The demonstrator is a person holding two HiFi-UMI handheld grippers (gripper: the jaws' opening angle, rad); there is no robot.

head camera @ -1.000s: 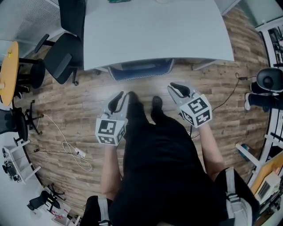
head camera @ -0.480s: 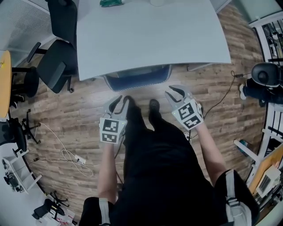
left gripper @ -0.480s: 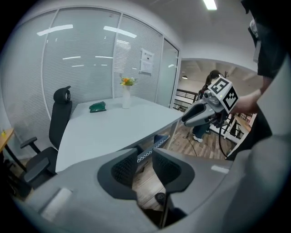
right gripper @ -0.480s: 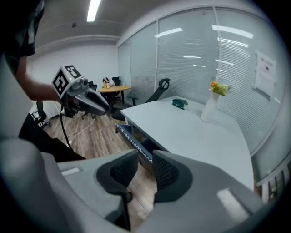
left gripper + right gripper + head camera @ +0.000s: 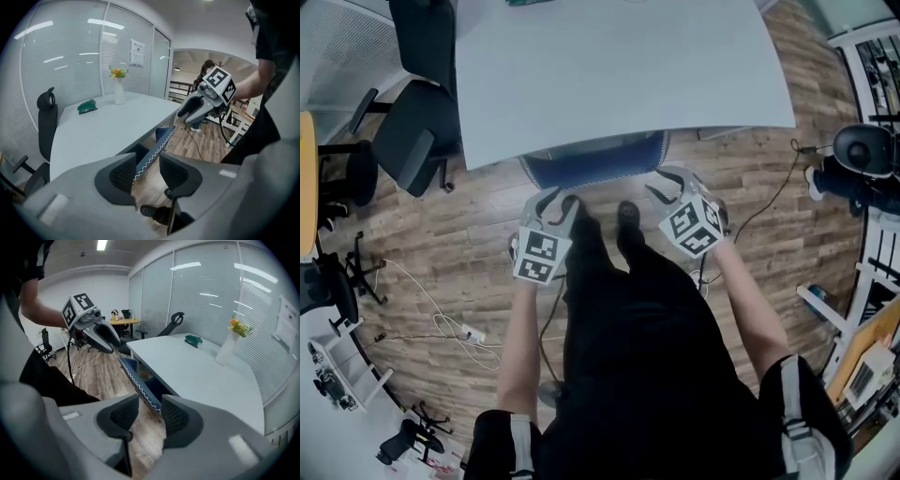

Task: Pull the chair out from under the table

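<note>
The step in hand is the reach for the chair (image 5: 595, 169); the pull itself is not yet begun. The chair is tucked under the table (image 5: 619, 75) at the middle of its near edge. Only the blue top of its back, with a white zigzag trim, pokes out past that edge, and the seat is hidden beneath.

The left gripper (image 5: 555, 202) hangs just short of the left end of the chair back, and the right gripper (image 5: 664, 185) just short of the right end. Both point forward and down toward it. The jaws of both have just been opening and stand apart. In each gripper view the trimmed edge of the back lines up in the gap between the pads, but it lies beyond them. No pad touches it, so neither gripper holds anything.

The person's legs and shoes stand on the wood floor (image 5: 469, 244) between the two grippers, close in front of the chair.

As I judge it, the next move calls for both grippers to go a little further forward and down, until the top edge of the back sits well between the pads. Then both should close firmly on it. After that comes a level, even draw straight back from the table edge. Both sides should pull together so the chair does not swing, and the person must step back to make room.
</note>
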